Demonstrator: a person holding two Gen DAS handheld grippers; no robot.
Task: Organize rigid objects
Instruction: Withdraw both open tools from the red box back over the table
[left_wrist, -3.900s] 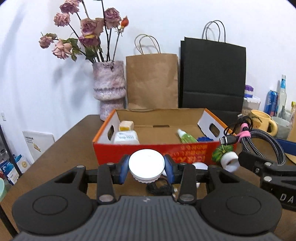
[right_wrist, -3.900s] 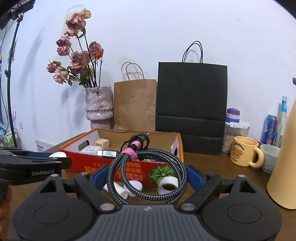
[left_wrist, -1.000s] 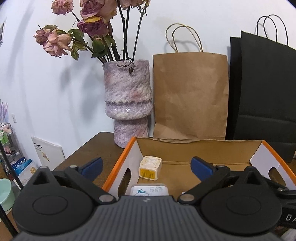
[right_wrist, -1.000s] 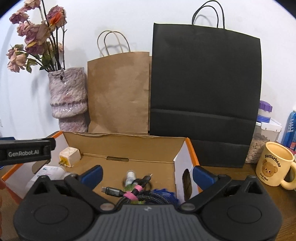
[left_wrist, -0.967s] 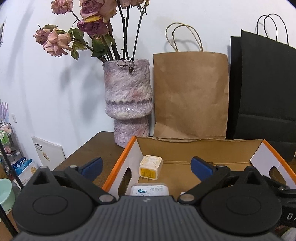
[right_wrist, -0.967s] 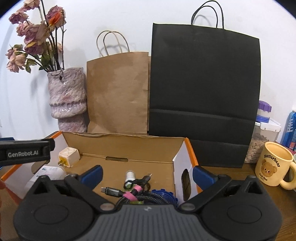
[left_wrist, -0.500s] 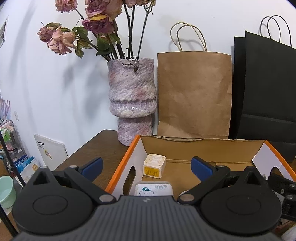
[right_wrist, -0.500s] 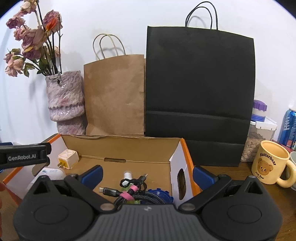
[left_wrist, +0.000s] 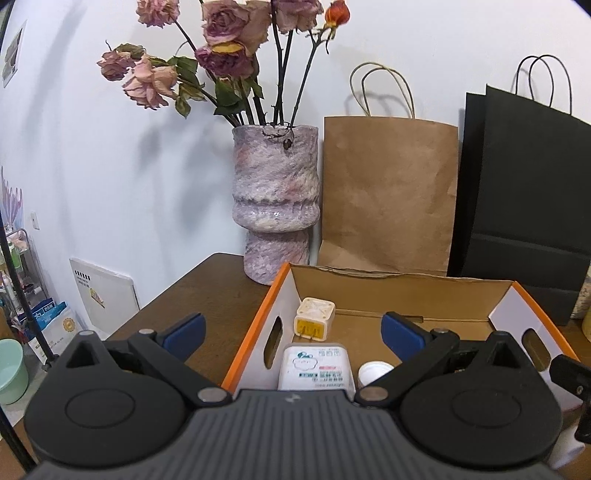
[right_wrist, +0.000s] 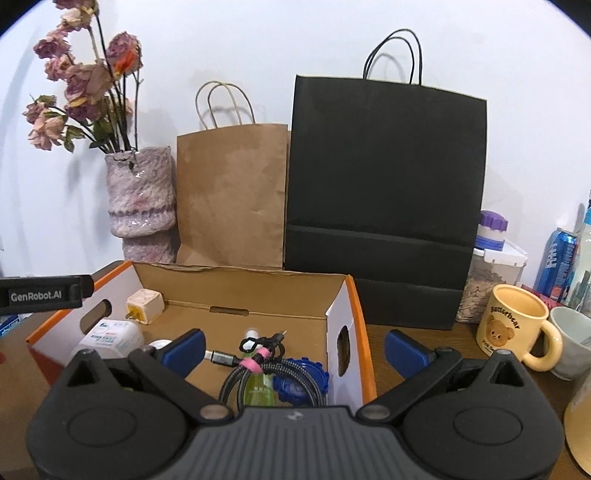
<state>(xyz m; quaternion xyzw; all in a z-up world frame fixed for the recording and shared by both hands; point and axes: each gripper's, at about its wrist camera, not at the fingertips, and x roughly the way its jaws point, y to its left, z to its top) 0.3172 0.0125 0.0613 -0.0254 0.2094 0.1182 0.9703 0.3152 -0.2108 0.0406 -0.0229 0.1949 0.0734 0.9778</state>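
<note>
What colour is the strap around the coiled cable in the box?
Pink strap; clearest in the right wrist view.

My left hand-held gripper no longer clamps the white cap, now lying in the box, my right hand-held gripper has let go of the coiled cable, both pulled back, spread wide

Two wrist views—both close above one cardboard box—facing wall.

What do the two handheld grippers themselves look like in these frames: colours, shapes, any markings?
Both look alike: the left gripper and right gripper each have a ribbed dark grey body with a small pale logo, two black round discs, black linkage arms with silver pivots, and blue finger pads. The left gripper's black side carries white "GenRobot.AI" lettering, seen from the right wrist camera. No sleeves visible.
</note>
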